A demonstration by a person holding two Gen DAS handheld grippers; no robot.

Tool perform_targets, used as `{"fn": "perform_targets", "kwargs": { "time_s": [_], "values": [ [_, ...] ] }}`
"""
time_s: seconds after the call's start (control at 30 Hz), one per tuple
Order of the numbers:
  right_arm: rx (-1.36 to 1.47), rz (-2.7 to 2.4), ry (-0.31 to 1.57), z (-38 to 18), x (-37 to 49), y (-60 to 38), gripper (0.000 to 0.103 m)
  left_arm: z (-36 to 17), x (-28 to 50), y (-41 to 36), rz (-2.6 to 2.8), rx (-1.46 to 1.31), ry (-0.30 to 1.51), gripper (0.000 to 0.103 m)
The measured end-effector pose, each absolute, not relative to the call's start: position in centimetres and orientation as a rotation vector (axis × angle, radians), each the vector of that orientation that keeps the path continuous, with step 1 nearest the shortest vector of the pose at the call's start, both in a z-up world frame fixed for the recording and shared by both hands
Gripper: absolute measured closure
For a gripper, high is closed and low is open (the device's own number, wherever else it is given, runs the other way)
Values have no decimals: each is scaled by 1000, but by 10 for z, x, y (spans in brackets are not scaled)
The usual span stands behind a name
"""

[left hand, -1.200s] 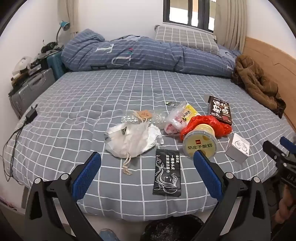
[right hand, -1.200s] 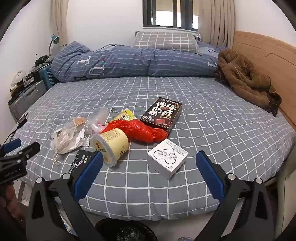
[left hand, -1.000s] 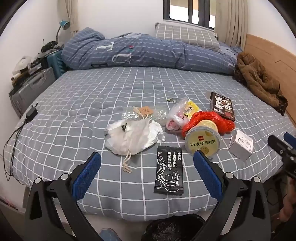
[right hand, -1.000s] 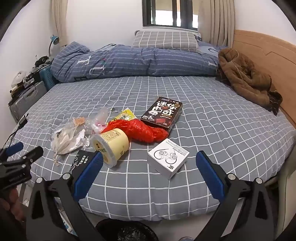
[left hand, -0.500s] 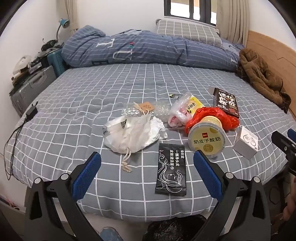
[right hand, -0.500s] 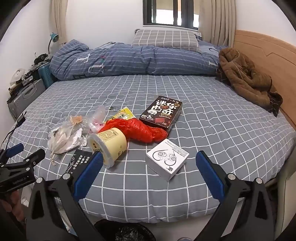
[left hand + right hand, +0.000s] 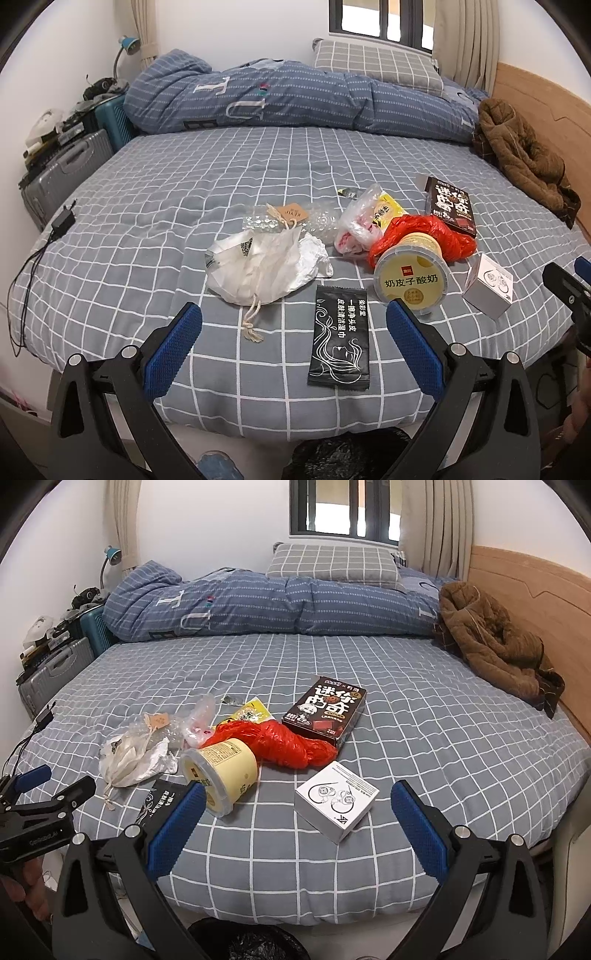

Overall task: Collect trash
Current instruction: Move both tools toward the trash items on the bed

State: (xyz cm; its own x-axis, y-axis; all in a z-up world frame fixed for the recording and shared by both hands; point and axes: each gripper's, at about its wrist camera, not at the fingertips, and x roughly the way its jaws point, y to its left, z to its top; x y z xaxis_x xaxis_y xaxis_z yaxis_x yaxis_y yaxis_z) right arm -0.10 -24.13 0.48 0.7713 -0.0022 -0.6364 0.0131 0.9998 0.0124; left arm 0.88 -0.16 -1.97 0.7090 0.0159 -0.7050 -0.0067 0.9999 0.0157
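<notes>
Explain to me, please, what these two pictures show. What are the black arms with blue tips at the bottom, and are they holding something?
No robot is here. A person holds one two-finger gripper in each hand, and a wide-angle camera on each looks forward along its fingers. One picture comes from the left gripper, the other from the right gripper. The blue tips are the finger pads. Both grippers are open and hold nothing.

On the bed lies the trash: a white bag, a black sachet, a yellow yogurt tub on its side, a red plastic bag, a dark chocolate box and a small white box. A black-lined bin shows below the bed's edge.
</notes>
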Motion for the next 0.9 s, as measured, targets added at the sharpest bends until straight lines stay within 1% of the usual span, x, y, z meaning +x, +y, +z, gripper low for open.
{"fn": "perform_targets", "kwargs": {
  "time_s": [0.9],
  "values": [
    [27, -12, 681, 8, -6, -247, 7, -19, 8, -7, 24, 23, 774, 6]
  ]
}}
